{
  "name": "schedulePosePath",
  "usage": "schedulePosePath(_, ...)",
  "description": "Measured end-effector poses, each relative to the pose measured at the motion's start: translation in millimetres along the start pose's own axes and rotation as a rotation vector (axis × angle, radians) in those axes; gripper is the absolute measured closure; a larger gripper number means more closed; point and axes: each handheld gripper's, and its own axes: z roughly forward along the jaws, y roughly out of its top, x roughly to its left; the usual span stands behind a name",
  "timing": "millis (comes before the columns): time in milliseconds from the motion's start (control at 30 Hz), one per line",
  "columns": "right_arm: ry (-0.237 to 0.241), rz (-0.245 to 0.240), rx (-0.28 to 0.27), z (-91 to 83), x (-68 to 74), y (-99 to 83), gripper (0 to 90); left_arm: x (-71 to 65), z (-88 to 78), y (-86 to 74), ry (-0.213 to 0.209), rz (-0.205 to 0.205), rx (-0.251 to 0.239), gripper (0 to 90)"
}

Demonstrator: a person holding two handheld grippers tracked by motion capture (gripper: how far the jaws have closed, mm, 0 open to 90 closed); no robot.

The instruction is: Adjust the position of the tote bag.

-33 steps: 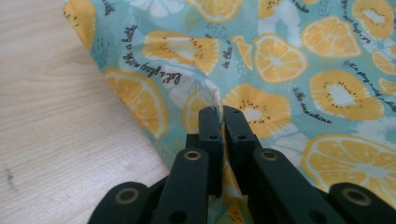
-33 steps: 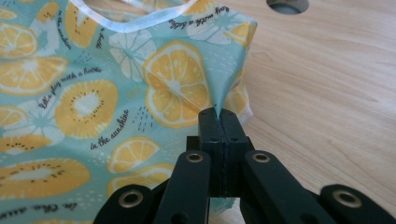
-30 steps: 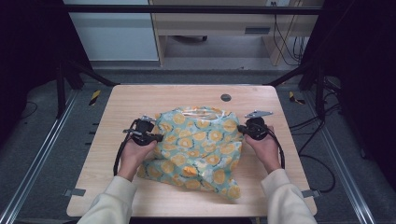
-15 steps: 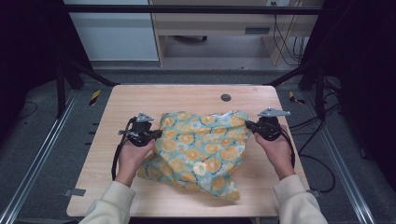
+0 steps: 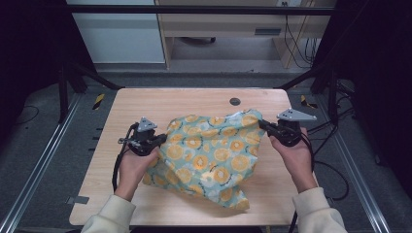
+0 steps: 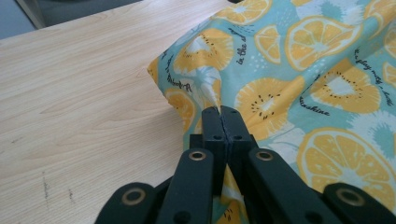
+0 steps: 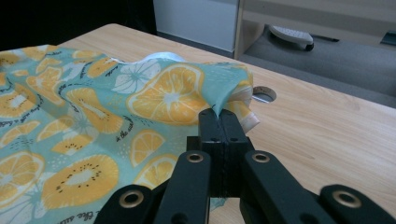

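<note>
A teal cloth printed with orange slices point(image 5: 214, 155) is stretched above the wooden table point(image 5: 194, 99) between both hands, its lower part draping to the table near the front. My left gripper point(image 5: 160, 139) is shut on the cloth's left corner; the left gripper view has its jaws pressed together on a fold of the cloth point(image 6: 299, 88). My right gripper point(image 5: 265, 125) is shut on the cloth's upper right corner, and in the right gripper view the cloth point(image 7: 93, 107) bunches at the closed jaw tips point(image 7: 219, 112).
A round dark hole point(image 5: 235, 101) sits in the table behind the cloth, seen as a grommet point(image 7: 264, 94) beside the right jaws. Black frame bars and cables point(image 5: 330, 160) flank the table. Bare wood lies left of the cloth.
Both hands have lifted and drawn apart, the right one farther right and up. The cloth has been pulled wider and raised off the table.
</note>
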Motion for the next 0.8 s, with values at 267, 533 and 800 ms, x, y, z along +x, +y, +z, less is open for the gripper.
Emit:
schedulePosePath(267, 0.012, -0.020, -0.033, -14.5, 7.7, 0.9, 90.0, -1.3, -8.4, -7.8, 0.001, -0.004, -0.038, 90.0)
schedulePosePath(533, 0.037, -0.037, -0.090, -40.3, 25.2, -6.7, 90.0, -7.8, -22.9, -19.1, 0.018, 0.005, -0.094, 90.0)
schedulePosePath(800, 0.059, -0.050, -0.130, -67.3, 42.9, -26.6, 90.0, -17.6, -41.0, -31.9, 0.017, 0.012, -0.135, 90.0)
